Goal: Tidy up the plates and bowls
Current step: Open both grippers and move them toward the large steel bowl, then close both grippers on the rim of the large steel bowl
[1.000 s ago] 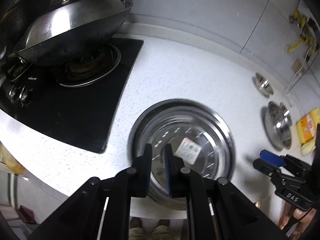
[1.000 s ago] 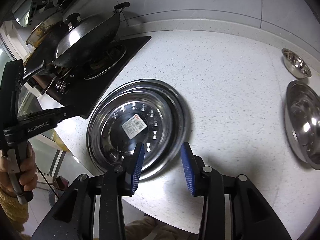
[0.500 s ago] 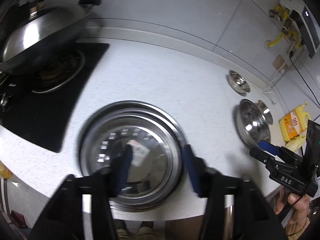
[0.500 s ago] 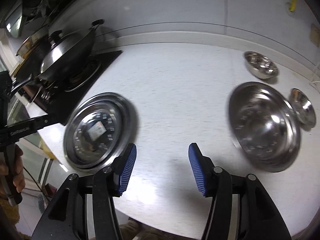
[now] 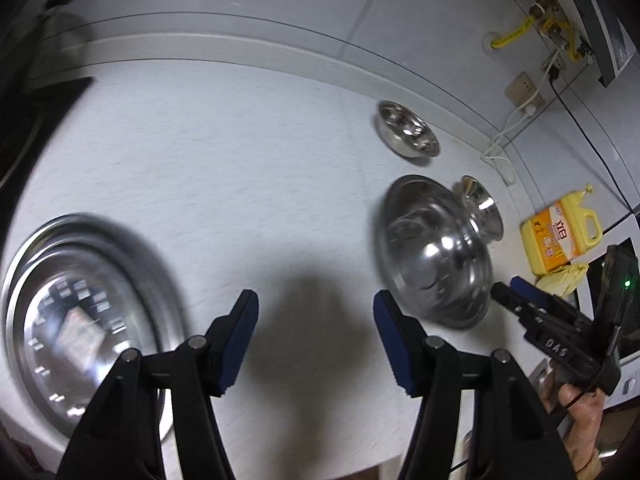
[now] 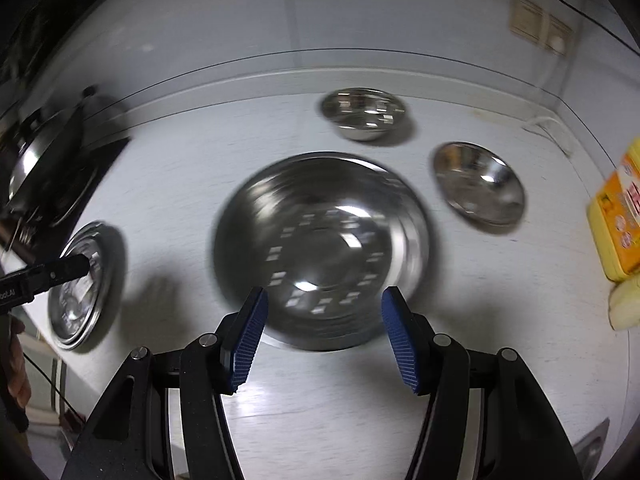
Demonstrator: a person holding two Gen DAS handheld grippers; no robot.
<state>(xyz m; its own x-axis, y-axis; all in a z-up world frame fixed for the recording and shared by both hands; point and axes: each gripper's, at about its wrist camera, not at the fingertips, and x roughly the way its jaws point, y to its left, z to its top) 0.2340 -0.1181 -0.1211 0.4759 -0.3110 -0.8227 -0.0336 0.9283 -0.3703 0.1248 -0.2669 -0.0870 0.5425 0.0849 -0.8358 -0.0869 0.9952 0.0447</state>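
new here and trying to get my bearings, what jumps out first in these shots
The large steel bowl fills the middle of the right wrist view, just ahead of the open right gripper. Stacked plates sit at the counter's near left edge, beside the open left gripper.

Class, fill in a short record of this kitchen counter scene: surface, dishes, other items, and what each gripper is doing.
surface: white counter
plates: steel stack, left end
big bowl, centre
small bowls: far one, right one
other: yellow bottle
left gripper: open, empty, over bare counter
right gripper: open, empty, at big bowl's near rim
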